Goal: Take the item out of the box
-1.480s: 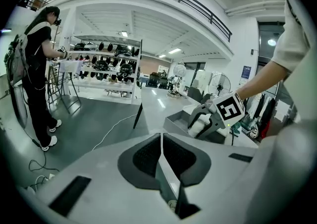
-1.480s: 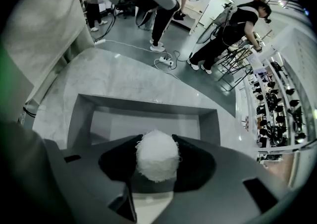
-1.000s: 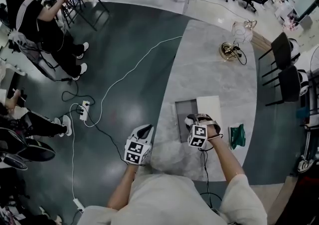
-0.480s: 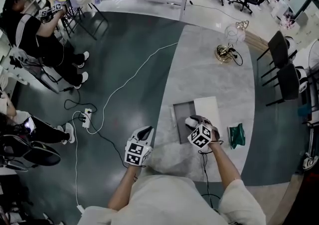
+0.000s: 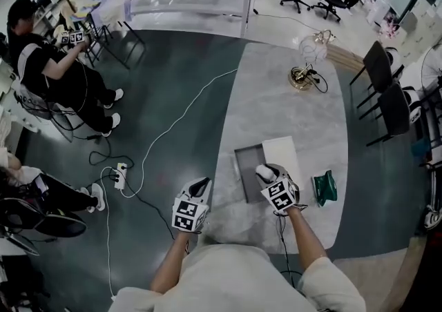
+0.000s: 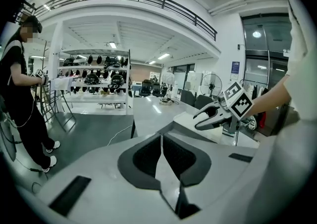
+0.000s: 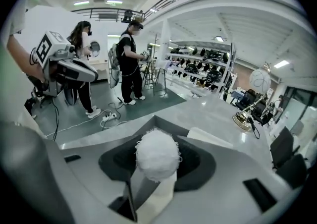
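Right gripper (image 5: 265, 174): jaws pinching white fluffy ball (image 7: 157, 154), above right edge of open grey box (image 5: 243, 166). White lid (image 5: 280, 152): just beside box, right side. Left gripper (image 5: 201, 184): jaws pressed together, left of table (image 5: 290, 107).

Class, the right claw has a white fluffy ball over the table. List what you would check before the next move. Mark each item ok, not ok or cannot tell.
1. Grip: the right claw is shut on the white fluffy ball: ok.
2. Ball clear of the open grey box: cannot tell. The head view shows it over the box's right edge, but its height is unclear.
3. Box otherwise empty: cannot tell. The claw hides part of it.
4. The left claw is out of the way, shut on nothing, left of the table: ok.
5. The green crumpled bag lies apart from the box, beyond the white flat lid: ok.
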Available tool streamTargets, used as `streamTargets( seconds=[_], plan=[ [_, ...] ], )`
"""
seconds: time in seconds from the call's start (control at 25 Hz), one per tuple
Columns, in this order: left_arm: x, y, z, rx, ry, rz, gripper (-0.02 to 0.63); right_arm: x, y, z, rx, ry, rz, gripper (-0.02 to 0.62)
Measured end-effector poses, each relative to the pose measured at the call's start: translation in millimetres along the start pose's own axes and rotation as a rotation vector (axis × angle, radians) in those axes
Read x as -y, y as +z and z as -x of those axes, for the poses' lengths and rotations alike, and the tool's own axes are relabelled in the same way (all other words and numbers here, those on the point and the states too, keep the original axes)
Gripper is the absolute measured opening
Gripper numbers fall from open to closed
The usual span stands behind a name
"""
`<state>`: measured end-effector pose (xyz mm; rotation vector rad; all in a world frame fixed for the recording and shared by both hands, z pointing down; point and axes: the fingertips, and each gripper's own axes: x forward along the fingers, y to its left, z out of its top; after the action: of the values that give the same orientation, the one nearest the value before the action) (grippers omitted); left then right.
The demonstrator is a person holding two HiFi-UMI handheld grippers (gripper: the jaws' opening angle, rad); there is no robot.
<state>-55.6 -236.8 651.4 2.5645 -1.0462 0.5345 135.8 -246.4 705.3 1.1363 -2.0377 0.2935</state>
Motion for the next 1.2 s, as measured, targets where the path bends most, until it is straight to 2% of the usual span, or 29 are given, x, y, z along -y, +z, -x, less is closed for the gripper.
streamTargets(
  seconds=[0.52, 1.2],
  plan=[
    [5.3, 18.8, -2.4, 0.025, -0.012, -0.043, 0.026, 9.8, 22.1, 46.2, 0.188, -0.126, -0.198, 0.181],
    [15.0, 43.9, -1.2, 0.062, -0.039, -0.100, 0.026, 8.3, 41.6, 111.2, 0.356, -0.256, -0.289, 0.179]
  ],
)
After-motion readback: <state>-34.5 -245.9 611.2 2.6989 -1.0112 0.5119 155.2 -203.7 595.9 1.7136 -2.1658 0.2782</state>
